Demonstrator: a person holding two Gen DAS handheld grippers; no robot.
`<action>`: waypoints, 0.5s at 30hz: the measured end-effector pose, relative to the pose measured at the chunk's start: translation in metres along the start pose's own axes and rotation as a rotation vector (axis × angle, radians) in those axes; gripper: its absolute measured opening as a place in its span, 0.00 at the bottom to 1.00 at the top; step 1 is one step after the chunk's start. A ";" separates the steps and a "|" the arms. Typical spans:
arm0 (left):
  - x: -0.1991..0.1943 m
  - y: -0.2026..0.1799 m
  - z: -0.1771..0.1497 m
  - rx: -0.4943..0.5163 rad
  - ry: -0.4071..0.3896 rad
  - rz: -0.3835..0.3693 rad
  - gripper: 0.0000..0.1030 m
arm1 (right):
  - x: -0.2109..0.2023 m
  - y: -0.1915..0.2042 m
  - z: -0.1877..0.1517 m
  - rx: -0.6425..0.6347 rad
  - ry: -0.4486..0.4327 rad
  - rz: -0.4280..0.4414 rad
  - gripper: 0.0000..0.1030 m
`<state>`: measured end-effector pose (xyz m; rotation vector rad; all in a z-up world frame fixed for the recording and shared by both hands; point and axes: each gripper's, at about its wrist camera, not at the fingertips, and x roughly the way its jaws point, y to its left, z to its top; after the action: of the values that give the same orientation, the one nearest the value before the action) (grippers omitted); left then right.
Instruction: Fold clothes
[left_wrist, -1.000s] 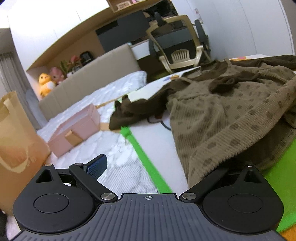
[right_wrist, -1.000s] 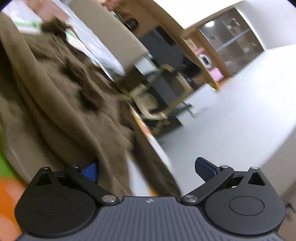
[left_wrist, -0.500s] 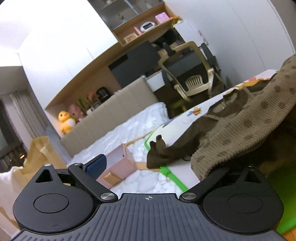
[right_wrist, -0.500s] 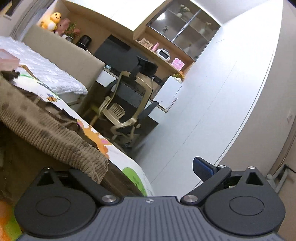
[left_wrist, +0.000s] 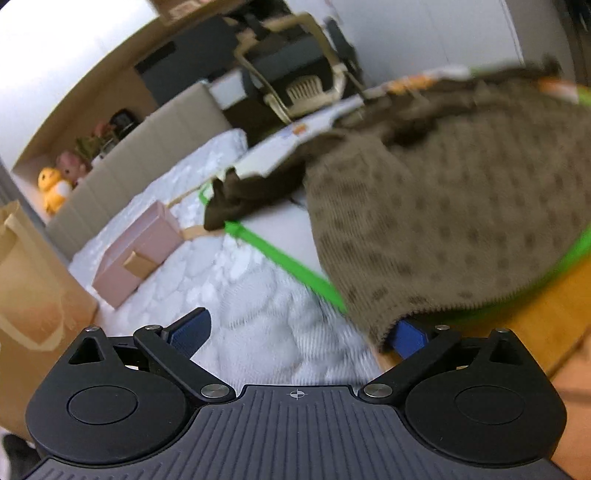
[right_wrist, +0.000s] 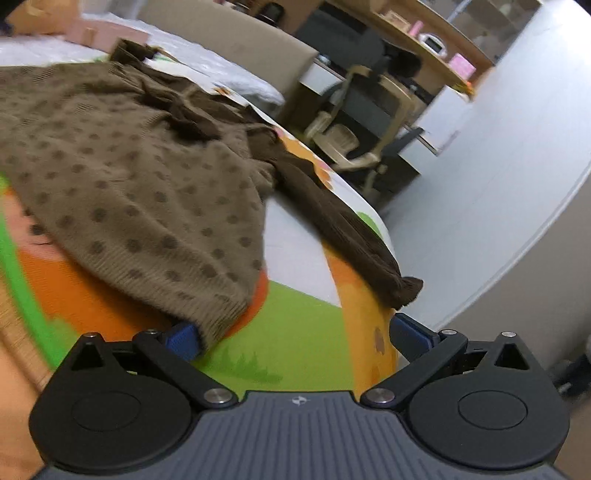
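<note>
A tan knit sweater with brown dots (left_wrist: 443, 221) (right_wrist: 122, 177) lies spread on a colourful play mat (right_wrist: 295, 332), with dark brown sleeves (right_wrist: 347, 229) (left_wrist: 243, 199) stretched to both sides. My left gripper (left_wrist: 299, 332) is open, and the sweater's hem corner drapes over its right finger (left_wrist: 406, 338). My right gripper (right_wrist: 295, 334) is open, and the other hem corner rests against its left finger (right_wrist: 181, 339). Neither pair of jaws is closed on the cloth.
A pink box (left_wrist: 136, 254) sits on the white quilted bed (left_wrist: 258, 314) left of the mat. A paper bag (left_wrist: 26, 280) stands at far left. A beige office chair (left_wrist: 299, 81) (right_wrist: 351, 136) and desk stand beyond the mat.
Both grippers came down from a raised position to the mat. The sweater, lifted half a second ago, now lies flatter. The hem corners are now loose at the fingers.
</note>
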<state>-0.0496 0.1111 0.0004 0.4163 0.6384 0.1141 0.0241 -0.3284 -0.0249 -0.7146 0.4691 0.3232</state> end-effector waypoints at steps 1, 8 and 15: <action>0.000 0.006 0.006 -0.048 -0.022 -0.015 0.99 | -0.007 -0.004 -0.001 -0.007 -0.012 0.011 1.00; 0.050 0.046 0.062 -0.404 -0.078 -0.188 0.99 | 0.001 -0.070 0.033 0.457 -0.128 0.174 1.00; 0.079 0.089 0.093 -0.547 -0.115 -0.183 0.99 | 0.078 -0.101 0.073 0.766 -0.086 0.298 1.00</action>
<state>0.0713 0.1790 0.0606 -0.1630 0.5034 0.0848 0.1563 -0.3406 0.0391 0.1178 0.5676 0.4151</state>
